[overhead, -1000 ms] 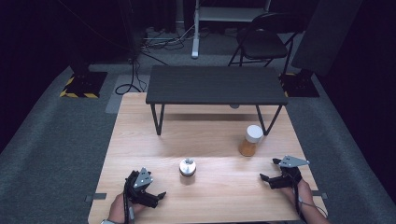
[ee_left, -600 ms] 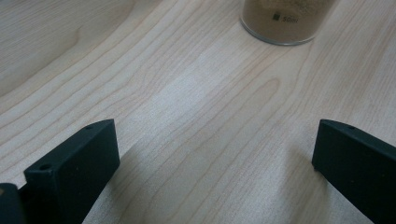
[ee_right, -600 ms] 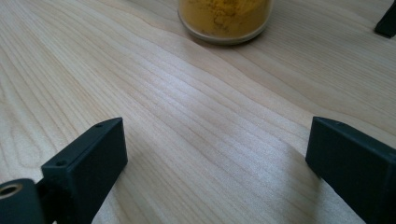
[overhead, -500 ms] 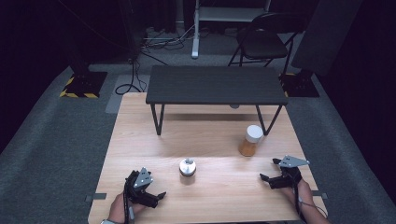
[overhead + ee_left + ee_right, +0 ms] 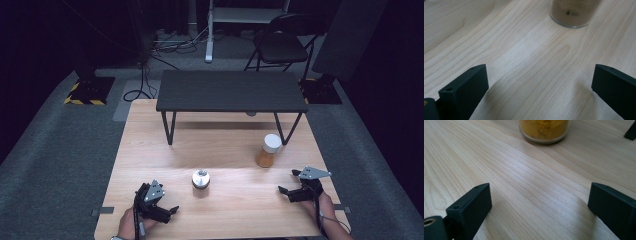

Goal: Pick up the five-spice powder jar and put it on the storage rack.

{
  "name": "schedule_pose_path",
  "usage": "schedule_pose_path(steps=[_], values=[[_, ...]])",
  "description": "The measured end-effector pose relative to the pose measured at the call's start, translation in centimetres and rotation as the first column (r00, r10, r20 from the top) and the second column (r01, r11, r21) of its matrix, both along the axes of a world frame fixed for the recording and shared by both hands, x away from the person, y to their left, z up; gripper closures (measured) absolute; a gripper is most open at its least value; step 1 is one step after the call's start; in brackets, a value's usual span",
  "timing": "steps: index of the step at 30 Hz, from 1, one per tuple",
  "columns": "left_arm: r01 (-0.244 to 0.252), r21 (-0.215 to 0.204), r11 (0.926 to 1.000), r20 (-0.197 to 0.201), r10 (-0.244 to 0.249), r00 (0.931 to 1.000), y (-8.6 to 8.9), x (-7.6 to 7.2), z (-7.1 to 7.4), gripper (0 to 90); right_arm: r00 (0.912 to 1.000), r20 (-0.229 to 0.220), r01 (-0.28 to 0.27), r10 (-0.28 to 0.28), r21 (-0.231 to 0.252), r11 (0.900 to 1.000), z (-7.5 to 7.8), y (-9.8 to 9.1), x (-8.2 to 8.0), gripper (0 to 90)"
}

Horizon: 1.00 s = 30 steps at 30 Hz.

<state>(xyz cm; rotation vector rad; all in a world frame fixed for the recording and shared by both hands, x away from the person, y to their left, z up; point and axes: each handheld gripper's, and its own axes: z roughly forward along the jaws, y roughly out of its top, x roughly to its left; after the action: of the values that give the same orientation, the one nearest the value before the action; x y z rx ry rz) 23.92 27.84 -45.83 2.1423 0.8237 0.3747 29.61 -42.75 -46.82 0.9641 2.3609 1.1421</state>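
- Left gripper (image 5: 172, 208): rested low at the near-left of the wooden table (image 5: 150, 150), jaws spread wide, nothing between them. Its own view looked straight at the base of the small jar (image 5: 573, 12) of brownish powder.
- Small jar (image 5: 201, 178): silver-capped, upright, near the middle of the table's front half, apart from both grippers.
- Right gripper (image 5: 289, 186): sat at the near-right, jaws likewise spread and empty. Its own view faced the base of the yellow-powder jar (image 5: 544, 130).
- Yellow-powder jar (image 5: 268, 150): white-lidded, taller, upright, standing beyond the right gripper and just in front of the right leg of the black shelf (image 5: 230, 90).
- Risk, small jar: judged short and light; a jaw arriving off-centre would probably push it along the smooth wood or tip it rather than straddle it.
- Risk, yellow jar: judged top-heavy; a high pinch on the lid could topple it, and a reach past it might knock the shelf leg.
- Risk, contents: loose powder would shift if either jar were tilted; lid tightness could not be told.
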Motion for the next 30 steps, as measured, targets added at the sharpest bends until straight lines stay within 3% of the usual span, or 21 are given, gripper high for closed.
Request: schedule_pose_path(steps=[9, 17, 30], values=[[0.012, -0.05, 0.9987, 0.084, -0.007, 0.9964, 0.3, -1.5, 2.1, 0.4, 1.0, 0.0, 0.002, -0.002, 0.0, 1.0, 0.0, 0.0, 0.0, 4.7], [0.03, -0.075, 0.9967, 0.13, -0.02, 0.9913, 0.1, -2.4, 3.3, 0.7, 1.0, 0.0, 0.006, -0.006, -0.001, 1.0, 0.0, 0.1, 0.0, 4.6], [0.031, -0.103, 0.9943, 0.147, -0.015, 0.989, 0.0, -2.2, 3.6, 1.3, 0.9999, 0.001, 0.016, -0.016, 0.0, 0.9999, 0.0, 0.2, -0.1, 4.6]])
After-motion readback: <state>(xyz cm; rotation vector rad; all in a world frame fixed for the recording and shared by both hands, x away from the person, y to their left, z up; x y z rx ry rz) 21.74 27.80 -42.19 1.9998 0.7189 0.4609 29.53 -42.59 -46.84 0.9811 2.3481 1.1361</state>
